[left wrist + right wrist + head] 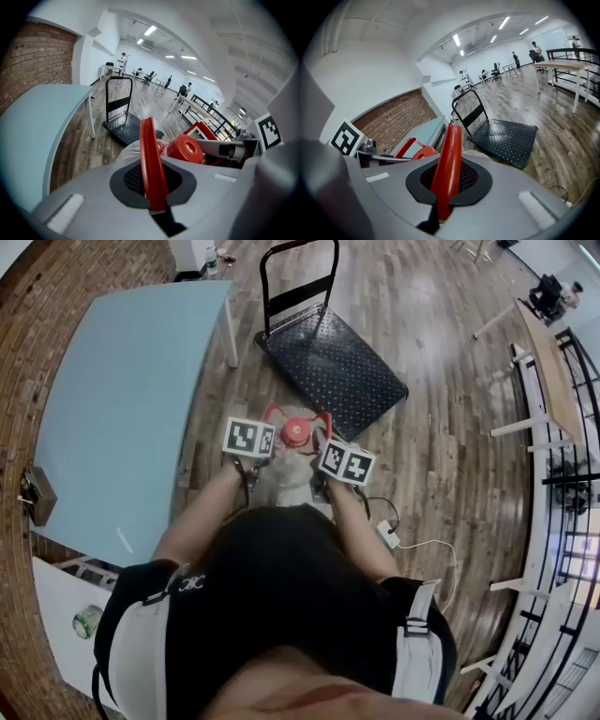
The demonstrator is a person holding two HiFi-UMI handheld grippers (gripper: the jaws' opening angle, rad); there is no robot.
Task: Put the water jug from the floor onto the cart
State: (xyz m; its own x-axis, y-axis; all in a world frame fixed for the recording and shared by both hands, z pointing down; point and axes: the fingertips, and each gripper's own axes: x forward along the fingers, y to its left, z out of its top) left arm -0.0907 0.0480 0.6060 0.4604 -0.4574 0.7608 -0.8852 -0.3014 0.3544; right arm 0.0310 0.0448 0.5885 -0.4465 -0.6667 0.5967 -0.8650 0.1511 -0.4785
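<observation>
Between the jaws of the left gripper (152, 187) sits a thin strip of the red handle (150, 159), and the jaws are squeezed tight on it. The right gripper (444, 187) does the same on the other side of that handle, with its jaws pinched hard on the red strip. I think two grips are used because a full jug is heavy, and one grip on each side keeps it from tipping.

In the head view, the red cap (295, 430) shows right between the two grippers. The water jug (281, 479) hangs just under them, close to the person's tummy. I cannot tell if its bottom touches the floor (441, 446).

From the jug, the black cart (333, 362) is near, at about 12 o'clock. Its flat deck has nothing on it, and its tall push bar stands at the far end. So the jug is not on the cart yet. Both grippers point toward the cart, which looks like the way to go.

A big light blue table (122, 409) stands at about 9 o'clock. A white cable (422, 545) lies on the floor at about 4 o'clock.
</observation>
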